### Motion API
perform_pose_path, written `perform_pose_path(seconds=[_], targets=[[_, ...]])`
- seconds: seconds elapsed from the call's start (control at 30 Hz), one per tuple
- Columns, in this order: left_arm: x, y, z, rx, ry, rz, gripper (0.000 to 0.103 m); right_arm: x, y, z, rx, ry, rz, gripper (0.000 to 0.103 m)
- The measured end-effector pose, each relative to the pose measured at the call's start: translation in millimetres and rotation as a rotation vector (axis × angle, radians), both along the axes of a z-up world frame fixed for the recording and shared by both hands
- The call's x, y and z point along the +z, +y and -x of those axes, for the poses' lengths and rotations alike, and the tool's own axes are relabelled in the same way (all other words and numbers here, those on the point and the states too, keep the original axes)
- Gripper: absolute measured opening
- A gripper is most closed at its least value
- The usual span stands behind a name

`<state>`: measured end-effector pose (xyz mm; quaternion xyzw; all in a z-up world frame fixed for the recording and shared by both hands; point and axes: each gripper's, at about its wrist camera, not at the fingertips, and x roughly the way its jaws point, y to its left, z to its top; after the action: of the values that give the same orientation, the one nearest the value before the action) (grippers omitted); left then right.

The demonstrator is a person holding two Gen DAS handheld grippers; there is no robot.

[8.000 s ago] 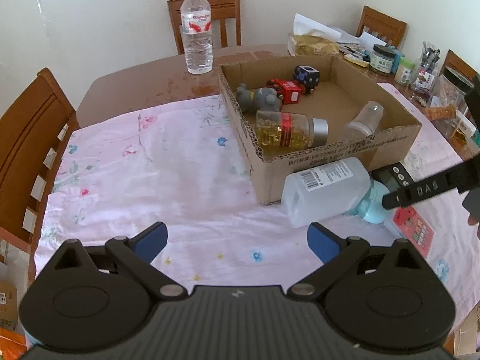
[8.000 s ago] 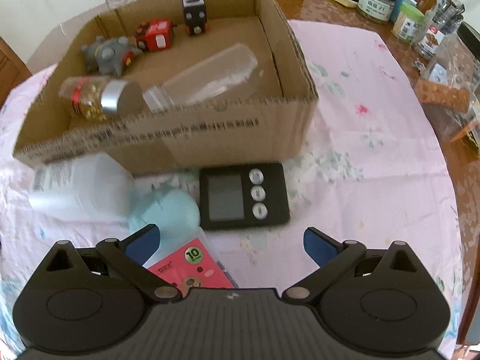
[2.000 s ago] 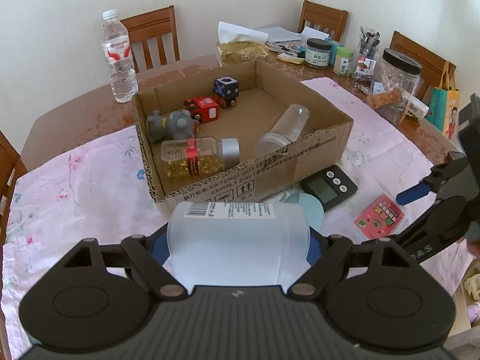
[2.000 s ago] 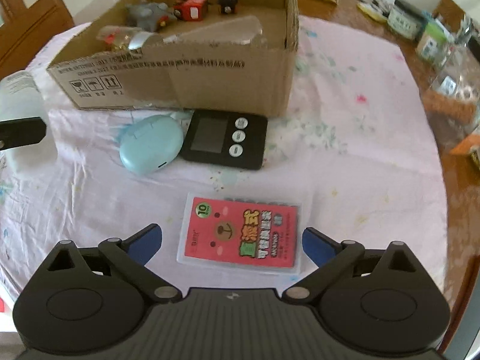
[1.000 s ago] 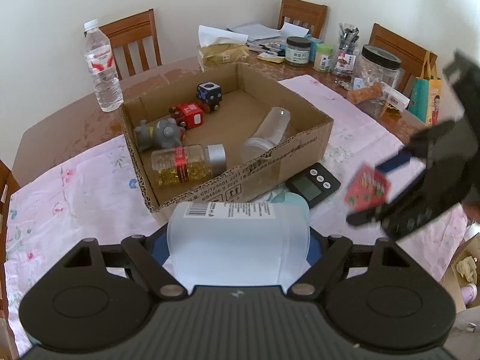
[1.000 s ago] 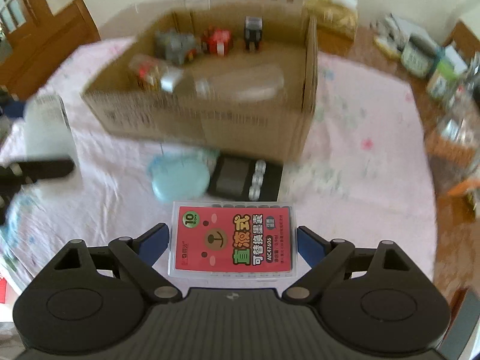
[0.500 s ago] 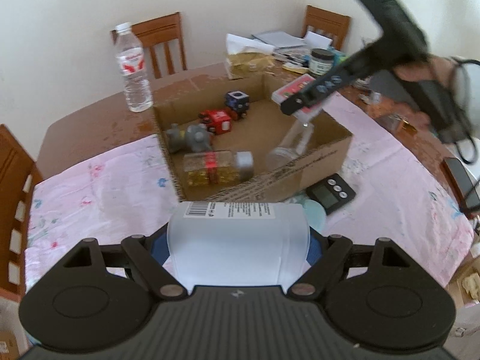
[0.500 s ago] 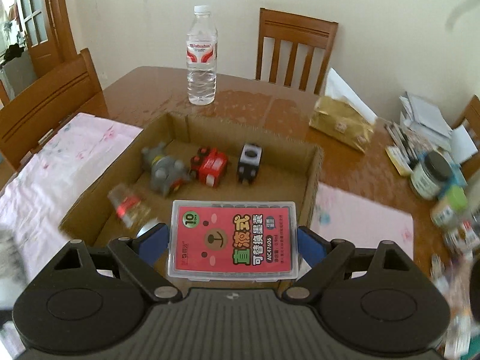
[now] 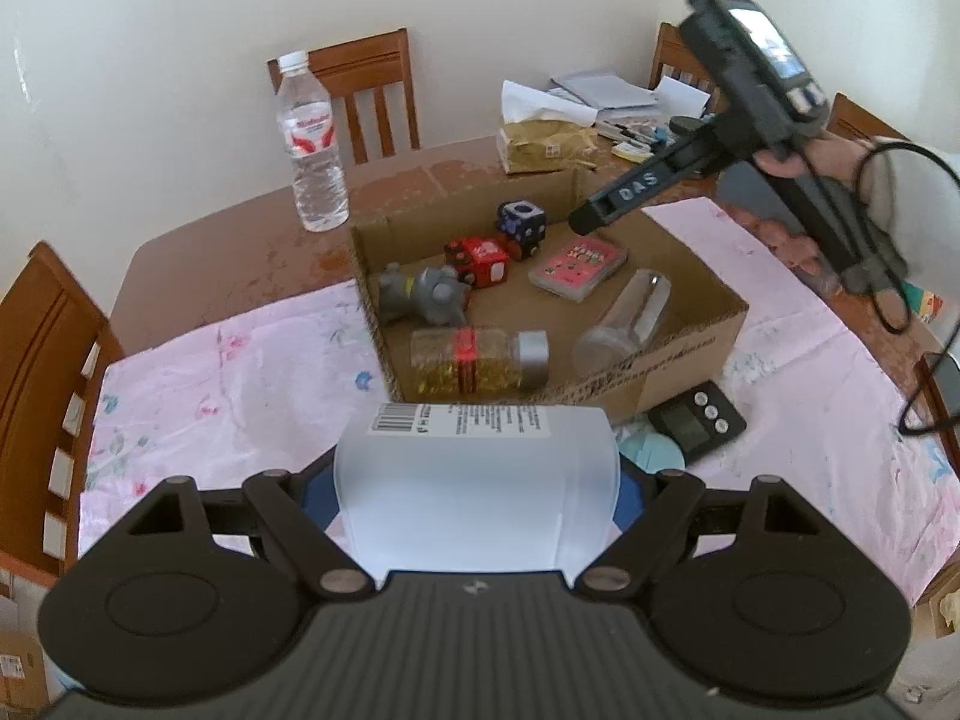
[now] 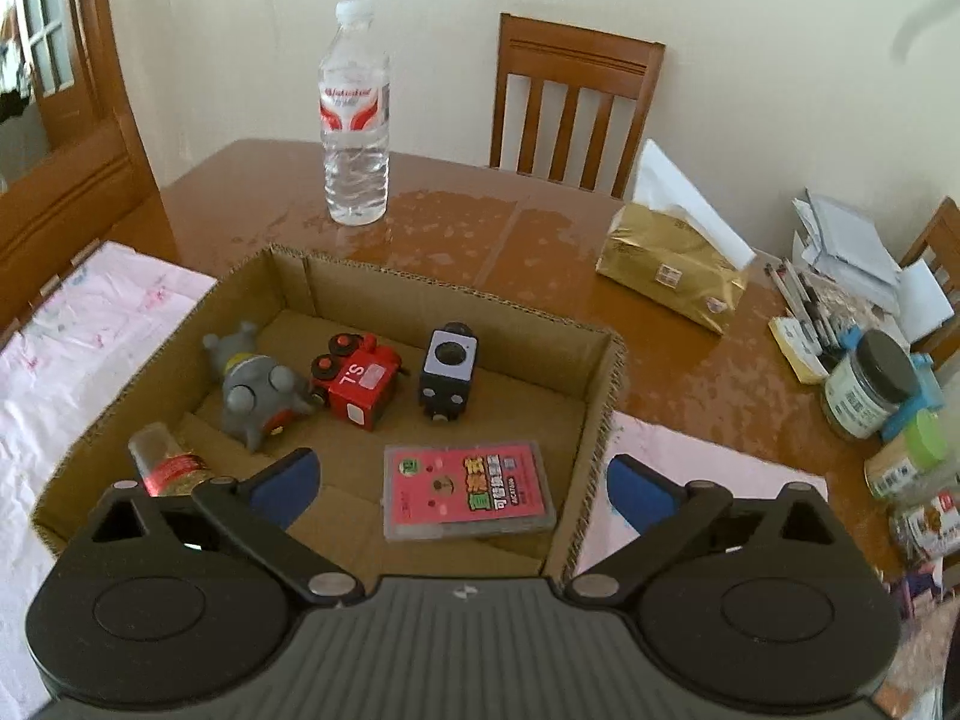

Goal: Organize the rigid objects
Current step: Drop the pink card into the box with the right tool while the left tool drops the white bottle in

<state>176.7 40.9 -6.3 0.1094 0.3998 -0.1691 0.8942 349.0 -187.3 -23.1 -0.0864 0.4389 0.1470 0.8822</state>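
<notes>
Left gripper (image 9: 477, 483): pinched a frosted white plastic bottle (image 9: 474, 480) across its body, barcode label facing up, held above the pink cloth (image 9: 228, 372) just short of the box's near wall.
White bottle, handling: looked stiff and smooth, probably light; the round sides could slip or roll in the pads, so a hold across the widest part of the body suited it.
Cardboard box (image 9: 690, 354): lay ahead of and below the left gripper, open at the top, with a low corrugated rim to clear.
Box contents, left to right: grey toy (image 9: 423, 297), jar of yellow capsules (image 9: 474, 357), red toy (image 9: 477, 261), dark cube toy (image 9: 521, 227), pink card case (image 9: 577, 261), clear cup (image 9: 630, 321) on its side.
Open room: bare floor showed only in the far right part of the box; the near strip was taken by the jar and the cup, so the bottle would likely have to rest on or between them.
Still outside: a pale blue case (image 9: 651, 450) and a black timer (image 9: 696, 423), just ahead and right of the bottle, against the box's near wall.
Right gripper (image 10: 459, 483): its jaws had just been opening and stood spread wide with nothing between them; the pink card case (image 10: 471, 492) lay flat on the box floor below it, near the right wall.
Pink case, handling: flat, rigid, light, best taken by its long edges.
</notes>
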Motion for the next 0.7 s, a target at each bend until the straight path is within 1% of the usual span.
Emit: perform_pose_path(seconds=[0.13,0.27,0.37,0.5,0.7], targets=[[5,-16,-18,-0.051,-0.019,-0.009,0.083,16,-17,22,-0.032,-0.003,-0.028,0.103],[9,-34,-42,-0.099,-0.04,-0.007,0.083,29,-38,52,-0.096,-0.019,-0.058,0.103],[7,-50,-64,-0.131,-0.056,-0.013,0.083,35,-54,82,-0.159,-0.04,-0.077,0.103],[-5,-71,-100,-0.154,-0.046,0.001,0.083,35,-71,119,-0.24,-0.057,-0.073,0.103],[-30,-90,-135,-0.141,-0.049,-0.035,0.083,24,-89,154,-0.341,-0.012,-0.084,0.103]])
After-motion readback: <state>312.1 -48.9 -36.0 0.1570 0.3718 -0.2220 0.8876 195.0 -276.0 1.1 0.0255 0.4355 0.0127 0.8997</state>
